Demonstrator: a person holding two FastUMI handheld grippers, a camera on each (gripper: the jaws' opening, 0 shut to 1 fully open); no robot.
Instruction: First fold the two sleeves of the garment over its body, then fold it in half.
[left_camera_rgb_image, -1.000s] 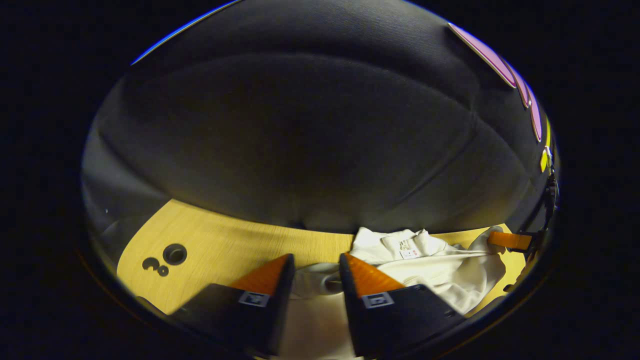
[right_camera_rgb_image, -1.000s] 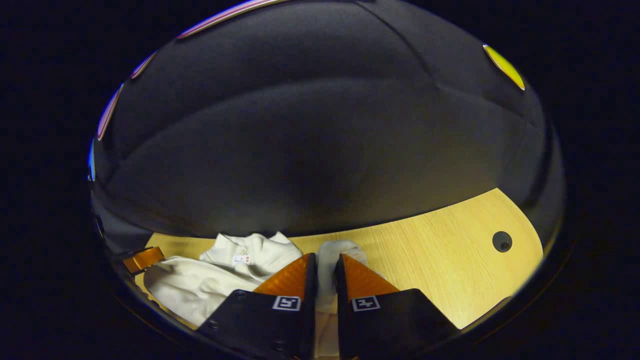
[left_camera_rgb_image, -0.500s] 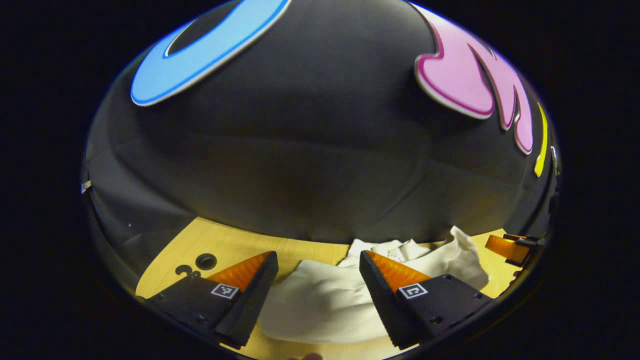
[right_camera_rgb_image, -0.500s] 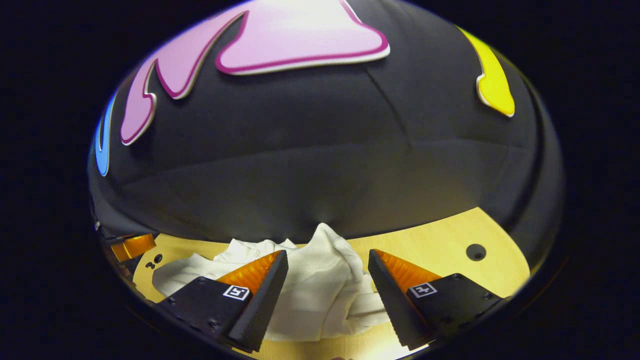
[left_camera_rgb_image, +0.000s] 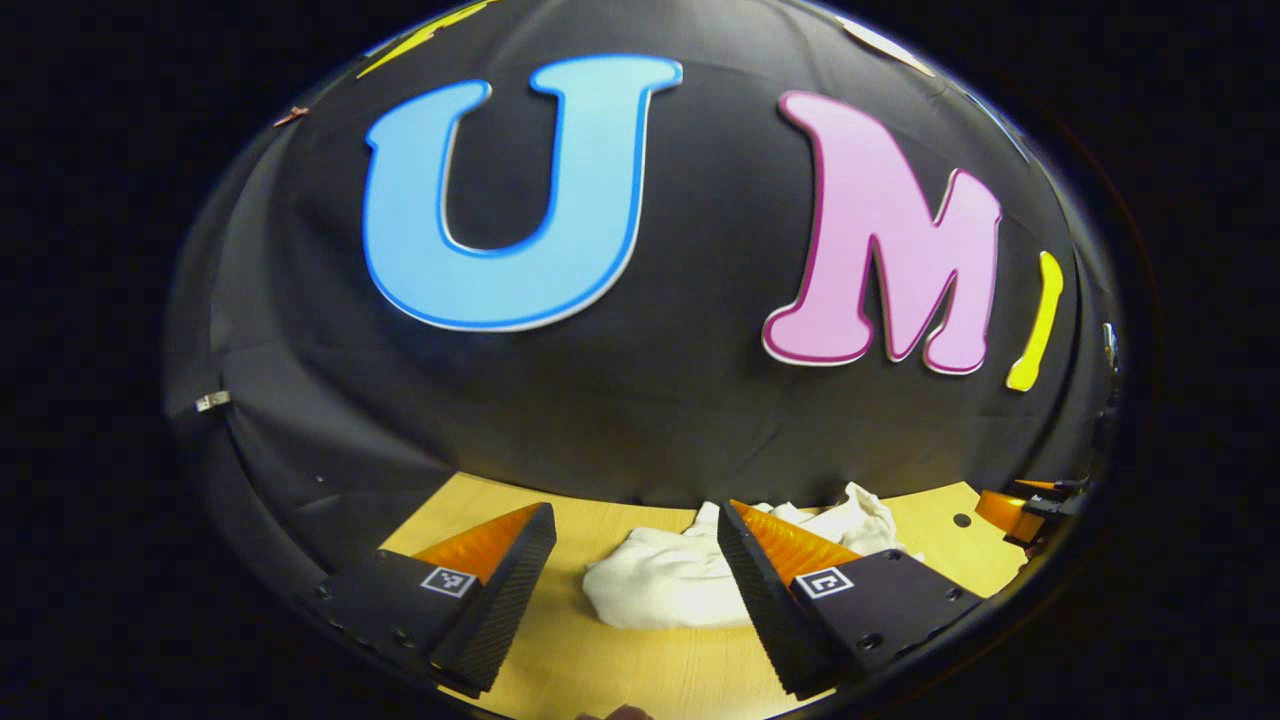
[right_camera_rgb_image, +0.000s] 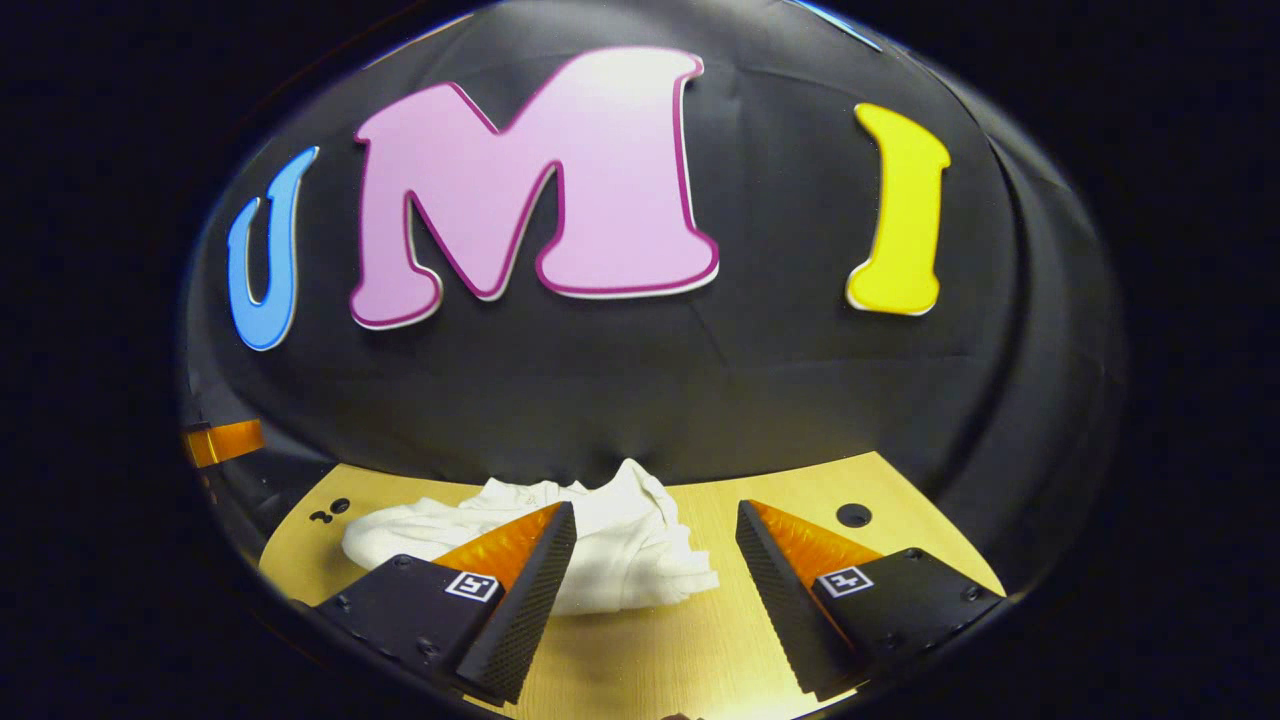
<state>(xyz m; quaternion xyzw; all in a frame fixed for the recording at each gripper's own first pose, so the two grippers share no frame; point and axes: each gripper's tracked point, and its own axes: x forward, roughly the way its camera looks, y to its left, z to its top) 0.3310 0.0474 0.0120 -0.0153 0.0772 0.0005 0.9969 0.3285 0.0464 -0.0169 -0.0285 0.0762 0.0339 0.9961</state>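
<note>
Both grippers hang over the counter with fingers spread wide, nothing in them: left gripper, right gripper. Past the tips, the white garment sits in a rumpled heap on the wood, close to the back wall.

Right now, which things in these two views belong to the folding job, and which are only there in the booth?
Part of the job:
- white garment, lying bunched on the table
- left gripper, open, off the cloth
- right gripper, open, off the cloth

Just there:
- wooden table
- round hole in the tabletop
- black cloth wall
</note>
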